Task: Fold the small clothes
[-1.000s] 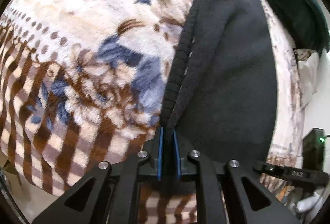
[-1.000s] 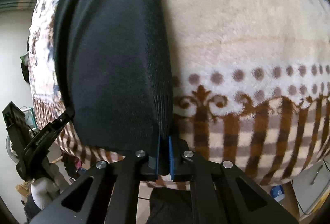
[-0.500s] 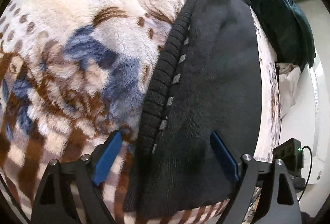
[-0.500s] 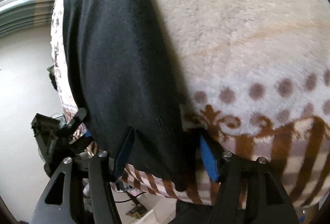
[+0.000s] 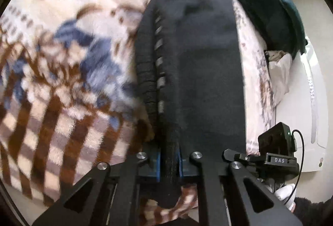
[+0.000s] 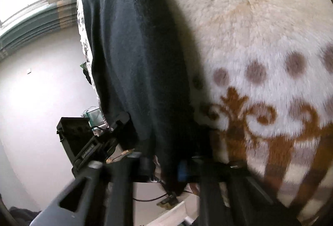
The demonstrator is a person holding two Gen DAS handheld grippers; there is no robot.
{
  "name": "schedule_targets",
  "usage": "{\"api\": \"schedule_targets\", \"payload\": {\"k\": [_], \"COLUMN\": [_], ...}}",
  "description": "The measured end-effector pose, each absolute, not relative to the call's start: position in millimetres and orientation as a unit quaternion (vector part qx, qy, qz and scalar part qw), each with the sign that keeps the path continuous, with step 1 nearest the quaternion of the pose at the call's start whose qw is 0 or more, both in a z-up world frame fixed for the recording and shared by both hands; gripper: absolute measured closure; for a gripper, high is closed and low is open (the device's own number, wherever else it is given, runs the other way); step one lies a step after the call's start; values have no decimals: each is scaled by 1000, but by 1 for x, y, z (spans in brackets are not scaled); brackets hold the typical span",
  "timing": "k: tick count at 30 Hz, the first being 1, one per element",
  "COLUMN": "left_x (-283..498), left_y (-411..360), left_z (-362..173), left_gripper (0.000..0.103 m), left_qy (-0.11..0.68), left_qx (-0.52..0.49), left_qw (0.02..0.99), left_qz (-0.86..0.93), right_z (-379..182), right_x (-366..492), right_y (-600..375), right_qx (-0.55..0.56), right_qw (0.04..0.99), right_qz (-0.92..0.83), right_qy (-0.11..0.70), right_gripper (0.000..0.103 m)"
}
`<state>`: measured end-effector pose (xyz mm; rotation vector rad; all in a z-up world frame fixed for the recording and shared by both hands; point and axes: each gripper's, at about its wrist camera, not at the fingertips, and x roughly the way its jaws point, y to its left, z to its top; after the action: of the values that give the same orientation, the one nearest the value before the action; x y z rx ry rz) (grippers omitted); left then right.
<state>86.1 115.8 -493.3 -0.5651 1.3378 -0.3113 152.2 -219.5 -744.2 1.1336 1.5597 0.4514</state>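
A black knit garment (image 5: 197, 63) lies folded lengthwise on a fleece blanket, its ribbed hem along the left side. My left gripper (image 5: 169, 163) is shut on the near end of that ribbed hem, with the blue pads pressed on the cloth. In the right wrist view the same black garment (image 6: 135, 55) runs away from me. My right gripper (image 6: 166, 167) is shut on its near corner, which is lifted a little off the blanket; this view is blurred.
The blanket (image 5: 62, 72) is cream with brown and blue flowers and a brown striped border, and it also shows in the right wrist view (image 6: 260, 38). A dark green cloth (image 5: 270, 3) lies at the far right. The other gripper's body (image 5: 274, 153) is close on the right.
Both grippers were shut on the garment, opened wide half a second ago, and are now shut again on its near edge. The right view has tilted up.
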Motion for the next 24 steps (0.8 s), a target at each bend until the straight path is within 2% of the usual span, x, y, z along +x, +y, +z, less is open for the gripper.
{"api": "schedule_targets", "payload": {"k": [7,13,18,24], "left_x": [133,225,342,490], "left_y": [109,121,124,113], "left_z": [-418,-369,-366,-393], "left_gripper": [94,94,94,94], "left_qy": [550,500,479,481], "left_qx": [-302,-358,-373,-369], "left_qw": [763,768,771,771], "left_qz": [-156,-178,-191,-197], "right_z": [-686,-607,-561,-545], "right_x": [170,245,344,501], "right_y": [-214,-219,-219,-219], "right_qx": [476,456,422,387], "right_qw": [584,633,681,733], "right_qz": [201,215,206,174], "right_qy": [626,588,563,532], "right_gripper": [92,92,92,92]}}
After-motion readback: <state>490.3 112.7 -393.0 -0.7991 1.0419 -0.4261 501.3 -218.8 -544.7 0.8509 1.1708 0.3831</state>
